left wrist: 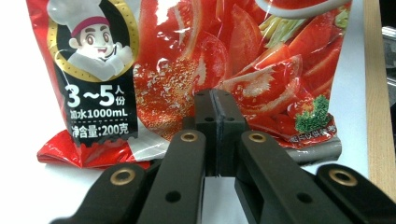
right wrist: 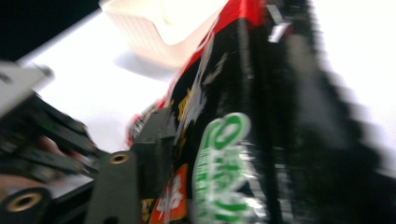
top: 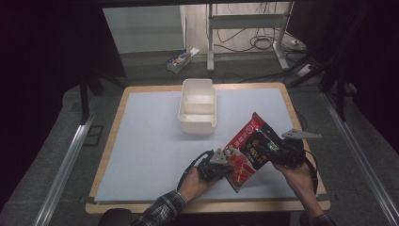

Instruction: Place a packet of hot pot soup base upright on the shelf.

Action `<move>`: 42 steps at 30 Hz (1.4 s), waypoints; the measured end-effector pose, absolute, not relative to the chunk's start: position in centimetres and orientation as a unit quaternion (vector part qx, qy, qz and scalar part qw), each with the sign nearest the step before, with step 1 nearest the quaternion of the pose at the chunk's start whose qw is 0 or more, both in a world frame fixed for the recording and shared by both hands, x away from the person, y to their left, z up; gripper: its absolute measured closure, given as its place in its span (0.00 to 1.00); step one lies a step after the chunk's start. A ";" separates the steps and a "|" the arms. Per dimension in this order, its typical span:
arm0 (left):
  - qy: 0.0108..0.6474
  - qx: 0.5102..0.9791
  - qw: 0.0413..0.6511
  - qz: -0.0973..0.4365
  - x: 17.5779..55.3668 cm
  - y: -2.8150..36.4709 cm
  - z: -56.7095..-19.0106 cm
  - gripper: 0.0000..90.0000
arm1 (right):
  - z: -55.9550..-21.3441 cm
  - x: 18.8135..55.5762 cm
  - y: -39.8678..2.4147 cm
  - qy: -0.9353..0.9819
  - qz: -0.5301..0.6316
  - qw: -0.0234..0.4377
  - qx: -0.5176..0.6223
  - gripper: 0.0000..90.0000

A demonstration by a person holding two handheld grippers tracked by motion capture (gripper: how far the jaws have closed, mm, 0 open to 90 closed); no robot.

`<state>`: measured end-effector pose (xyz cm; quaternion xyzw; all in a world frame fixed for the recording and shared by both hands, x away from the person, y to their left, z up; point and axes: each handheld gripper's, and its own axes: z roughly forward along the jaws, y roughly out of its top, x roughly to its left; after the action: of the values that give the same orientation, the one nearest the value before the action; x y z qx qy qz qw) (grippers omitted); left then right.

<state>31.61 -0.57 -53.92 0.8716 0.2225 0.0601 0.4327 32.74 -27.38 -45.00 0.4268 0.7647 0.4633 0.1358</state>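
Dim room, grey carpeted floor point(top: 56, 141), white-legged desk frame point(top: 244, 28) at twelve o'clock, tangled cables point(top: 263, 42) beneath, small box point(top: 180, 60) on floor, dark at nine.

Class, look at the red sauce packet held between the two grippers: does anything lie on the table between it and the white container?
Nothing visible does. The sauce packet sits just near of the white container, with only bare white table surface between them.
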 end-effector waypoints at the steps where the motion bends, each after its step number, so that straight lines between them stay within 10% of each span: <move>1: 0.222 0.872 0.432 0.060 31.6 -0.5 -53.9 1.00 | -45.0 32.7 -27.3 0.761 0.469 0.137 0.427 0.58; 13: 0.222 0.868 0.440 0.053 31.6 -0.3 -53.9 1.00 | -44.7 32.8 -27.9 0.754 0.482 0.102 0.435 0.72; 28: 0.186 0.890 0.408 0.075 29.9 0.1 -52.9 0.53 | -43.3 32.7 -27.6 0.753 0.498 0.099 0.419 0.78; 42: 0.183 0.886 0.417 0.090 28.8 1.2 -52.0 0.43 | -42.1 32.9 -26.8 0.764 0.497 0.101 0.398 0.77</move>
<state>28.76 1.16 -52.00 0.8857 0.1825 0.0896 0.4174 32.88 -26.76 -42.07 0.3984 0.7641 0.4972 0.1013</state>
